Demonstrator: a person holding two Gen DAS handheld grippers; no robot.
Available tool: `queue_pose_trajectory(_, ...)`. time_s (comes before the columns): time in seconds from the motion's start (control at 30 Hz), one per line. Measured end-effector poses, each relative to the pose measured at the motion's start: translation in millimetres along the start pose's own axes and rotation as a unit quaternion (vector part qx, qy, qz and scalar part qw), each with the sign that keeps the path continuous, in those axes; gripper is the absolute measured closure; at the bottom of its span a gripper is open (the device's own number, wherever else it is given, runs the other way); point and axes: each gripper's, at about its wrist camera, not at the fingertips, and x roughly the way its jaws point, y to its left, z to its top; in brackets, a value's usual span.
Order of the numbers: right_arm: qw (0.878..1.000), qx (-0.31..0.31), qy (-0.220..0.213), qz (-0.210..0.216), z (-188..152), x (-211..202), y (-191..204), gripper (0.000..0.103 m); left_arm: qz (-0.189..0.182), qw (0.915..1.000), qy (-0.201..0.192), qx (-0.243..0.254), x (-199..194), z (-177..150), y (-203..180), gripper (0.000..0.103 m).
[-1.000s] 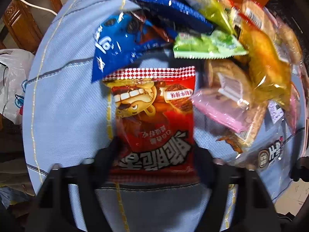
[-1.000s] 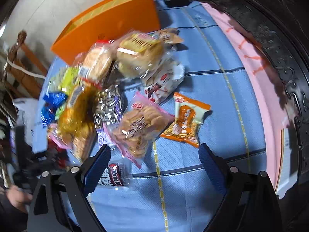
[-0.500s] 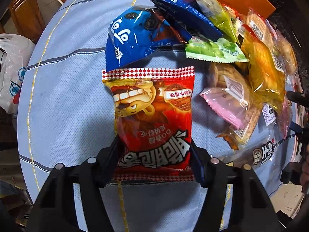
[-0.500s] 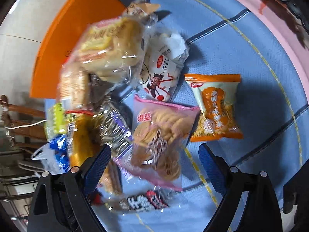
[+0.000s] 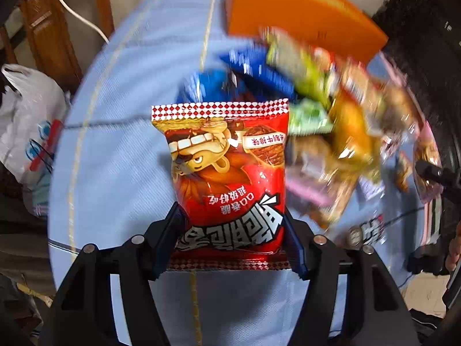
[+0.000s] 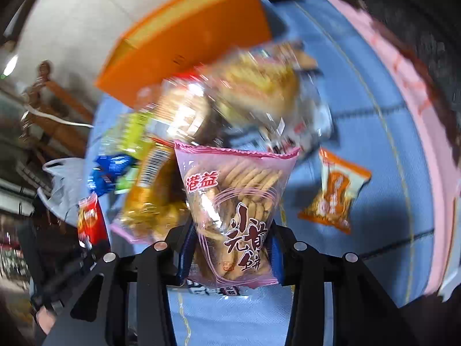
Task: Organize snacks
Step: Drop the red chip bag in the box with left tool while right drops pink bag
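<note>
While left gripper (image 5: 232, 242) clamps red snack bag (image 5: 227, 173), right gripper (image 6: 229, 255), jaws just closed, grips pink biscuit pack (image 6: 233, 210); snack pile (image 6: 230, 101) blurred above blue cloth (image 5: 115, 158).

Snack heap (image 5: 340, 121) on tablecloth (image 5: 115, 158); box (image 5: 291, 20) behind, apparently touching heap.

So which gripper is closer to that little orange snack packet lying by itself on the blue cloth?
Right. The right gripper, shut on the pink biscuit bag, hangs just beside the orange packet. The left gripper, holding the red bag, is across the pile.
</note>
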Motion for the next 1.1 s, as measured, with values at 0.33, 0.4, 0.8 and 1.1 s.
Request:
queue_pose_trajectory(0.33,0.993,-0.074,-0.091,0.021,59,-42,47,0.059,-0.036,0.9945,-0.096,0.021,-66,58,-29,0.040)
queue_pose_trajectory(0.4,0.991,-0.075,-0.110,0.025,83,-53,50,0.059,-0.039,0.9916,-0.117,0.038,-78,86,-43,0.040)
queue_pose_trajectory(0.8,0.981,-0.076,-0.180,0.014,238,-23,64,0.059,-0.055,0.9893,-0.135,0.012,-44,290,-92,0.040)
queue_pose_trajectory(1.1,0.988,-0.059,-0.136,-0.039,289,66,64,0.049,0.000,0.9959,-0.089,-0.020,37,343,-94,0.018)
